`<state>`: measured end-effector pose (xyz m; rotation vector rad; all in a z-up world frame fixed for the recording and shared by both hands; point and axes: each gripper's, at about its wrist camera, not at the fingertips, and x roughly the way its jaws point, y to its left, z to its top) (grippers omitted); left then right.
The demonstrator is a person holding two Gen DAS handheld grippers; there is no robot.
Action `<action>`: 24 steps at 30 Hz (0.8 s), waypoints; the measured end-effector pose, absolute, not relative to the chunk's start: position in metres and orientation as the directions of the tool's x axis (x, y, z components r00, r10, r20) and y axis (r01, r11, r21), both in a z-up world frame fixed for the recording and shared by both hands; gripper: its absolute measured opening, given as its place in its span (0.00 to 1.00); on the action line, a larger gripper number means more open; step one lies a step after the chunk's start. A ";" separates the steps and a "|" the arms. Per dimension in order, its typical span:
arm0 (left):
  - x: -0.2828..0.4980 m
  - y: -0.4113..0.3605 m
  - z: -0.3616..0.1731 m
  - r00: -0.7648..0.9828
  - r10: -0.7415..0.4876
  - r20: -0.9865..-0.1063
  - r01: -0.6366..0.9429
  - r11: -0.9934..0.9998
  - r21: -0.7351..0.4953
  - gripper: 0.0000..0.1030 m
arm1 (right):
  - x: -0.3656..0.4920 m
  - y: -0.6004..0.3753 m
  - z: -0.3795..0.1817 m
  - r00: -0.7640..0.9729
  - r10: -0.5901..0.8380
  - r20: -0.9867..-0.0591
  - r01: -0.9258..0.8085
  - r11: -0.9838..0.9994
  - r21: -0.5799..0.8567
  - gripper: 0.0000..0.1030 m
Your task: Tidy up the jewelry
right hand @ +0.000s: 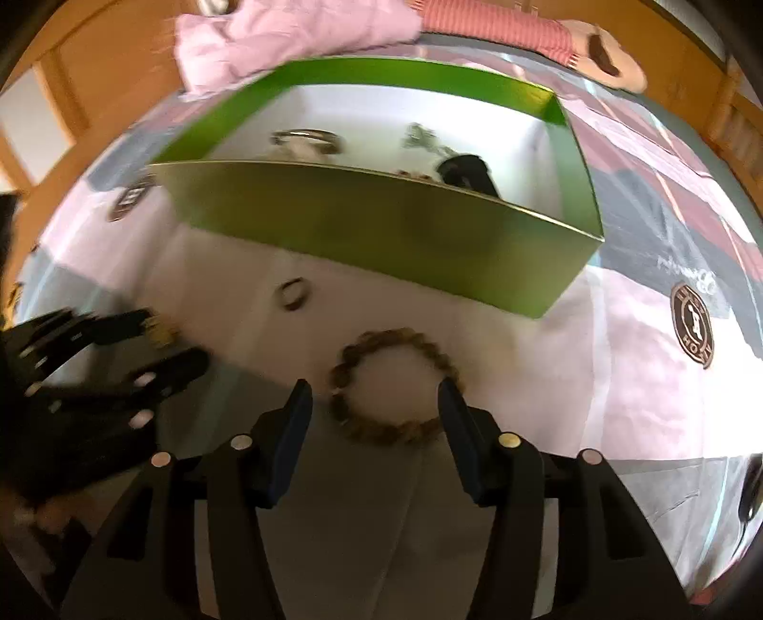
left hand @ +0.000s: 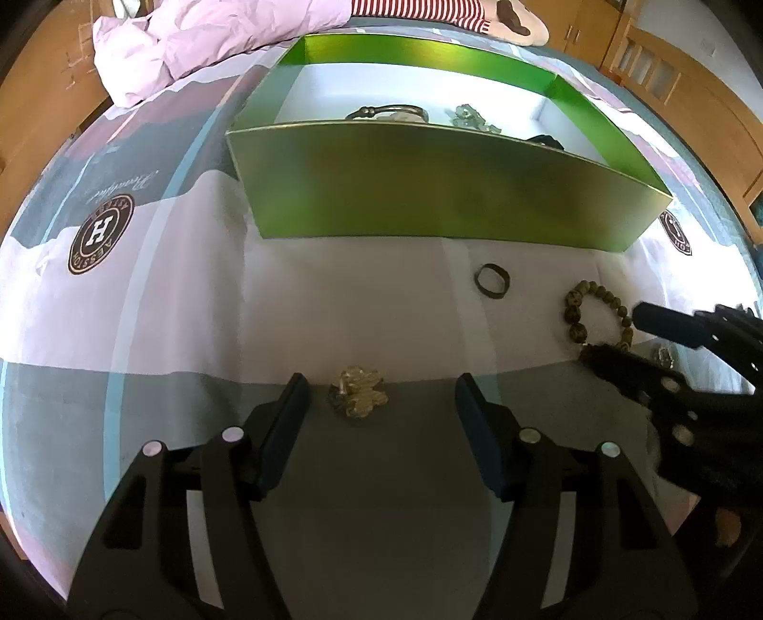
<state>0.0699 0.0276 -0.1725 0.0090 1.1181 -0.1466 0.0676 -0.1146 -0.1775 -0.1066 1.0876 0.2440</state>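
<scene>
A green box (left hand: 429, 191) with a white inside stands on the bed and holds a silver bangle (left hand: 386, 112), a pale green piece (left hand: 469, 118) and a dark item (left hand: 546, 140). My left gripper (left hand: 379, 393) is open, its jaws on either side of a small yellowish trinket (left hand: 357, 398) on the sheet. My right gripper (right hand: 374, 398) is open around a brown bead bracelet (right hand: 396, 386) lying flat; it also shows in the left wrist view (left hand: 598, 317). A dark ring (left hand: 492, 281) lies in front of the box, also in the right wrist view (right hand: 292, 293).
The bed sheet (left hand: 143, 310) is patterned with round logos (left hand: 100, 233). A pink quilt (left hand: 200, 43) and a striped plush toy (left hand: 477, 14) lie behind the box. Wooden furniture (left hand: 691, 95) surrounds the bed. The right gripper's arm (left hand: 691, 372) crosses the left view's right edge.
</scene>
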 end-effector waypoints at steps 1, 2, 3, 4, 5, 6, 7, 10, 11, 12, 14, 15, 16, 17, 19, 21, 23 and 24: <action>0.070 0.027 -0.173 0.429 -0.112 -0.897 0.124 0.990 -0.064 0.62 | 0.072 -0.115 -0.180 0.438 0.138 -0.888 -0.233 0.972 0.036 0.60; 0.071 0.026 -0.173 0.429 -0.111 -0.897 0.126 0.990 -0.063 0.63 | 0.075 -0.115 -0.183 0.438 0.130 -0.890 -0.219 0.975 0.035 0.63; 0.071 0.026 -0.173 0.429 -0.110 -0.897 0.128 0.990 -0.060 0.63 | 0.078 -0.115 -0.185 0.441 0.115 -0.890 -0.213 0.977 0.021 0.64; 0.071 0.025 -0.173 0.429 -0.108 -0.897 0.130 0.990 -0.057 0.63 | 0.081 -0.115 -0.187 0.436 0.110 -0.893 -0.213 0.977 0.016 0.64; 0.071 0.025 -0.173 0.429 -0.107 -0.897 0.131 0.990 -0.056 0.63 | 0.082 -0.112 -0.190 0.426 0.112 -0.898 -0.210 0.977 0.022 0.64; 0.071 0.025 -0.173 0.430 -0.106 -0.897 0.133 0.990 -0.053 0.63 | 0.081 -0.114 -0.189 0.426 0.118 -0.897 -0.206 0.978 0.031 0.64; 0.070 0.025 -0.173 0.431 -0.105 -0.896 0.135 0.990 -0.051 0.63 | 0.079 -0.116 -0.187 0.429 0.136 -0.893 -0.201 0.978 0.052 0.64; 0.070 0.025 -0.173 0.432 -0.106 -0.896 0.136 0.989 -0.052 0.63 | 0.072 -0.120 -0.178 0.439 0.179 -0.880 -0.203 0.974 0.097 0.64; 0.069 0.025 -0.174 0.432 -0.105 -0.896 0.137 0.989 -0.050 0.62 | 0.071 -0.117 -0.177 0.436 0.180 -0.882 -0.217 0.972 0.091 0.63; 0.069 0.024 -0.174 0.432 -0.102 -0.896 0.142 0.989 -0.045 0.62 | 0.070 -0.115 -0.176 0.437 0.175 -0.883 -0.229 0.970 0.079 0.63; 0.070 0.022 -0.175 0.434 -0.091 -0.896 0.146 0.989 -0.030 0.62 | 0.067 -0.114 -0.173 0.452 0.163 -0.877 -0.239 0.969 0.056 0.60; 0.070 0.022 -0.175 0.436 -0.086 -0.896 0.147 0.989 -0.023 0.61 | 0.066 -0.113 -0.171 0.460 0.165 -0.872 -0.240 0.969 0.057 0.58; 0.070 0.022 -0.175 0.438 -0.085 -0.895 0.147 0.989 -0.022 0.61 | 0.066 -0.112 -0.169 0.461 0.179 -0.869 -0.246 0.967 0.068 0.56; 0.070 0.022 -0.175 0.438 -0.085 -0.895 0.146 0.989 -0.023 0.59 | 0.065 -0.112 -0.169 0.449 0.196 -0.872 -0.262 0.962 0.082 0.50; 0.070 0.023 -0.175 0.441 -0.080 -0.894 0.143 0.989 -0.018 0.54 | 0.065 -0.106 -0.173 0.424 0.190 -0.886 -0.284 0.956 0.070 0.43; 0.071 0.023 -0.175 0.442 -0.078 -0.894 0.143 0.990 -0.016 0.53 | 0.065 -0.102 -0.181 0.411 0.161 -0.897 -0.288 0.957 0.040 0.42; 0.071 0.022 -0.175 0.443 -0.075 -0.893 0.140 0.990 -0.014 0.54 | 0.066 -0.100 -0.188 0.415 0.146 -0.898 -0.282 0.959 0.026 0.42; 0.071 0.022 -0.175 0.444 -0.073 -0.893 0.139 0.990 -0.011 0.54 | 0.065 -0.100 -0.188 0.425 0.144 -0.894 -0.279 0.960 0.022 0.42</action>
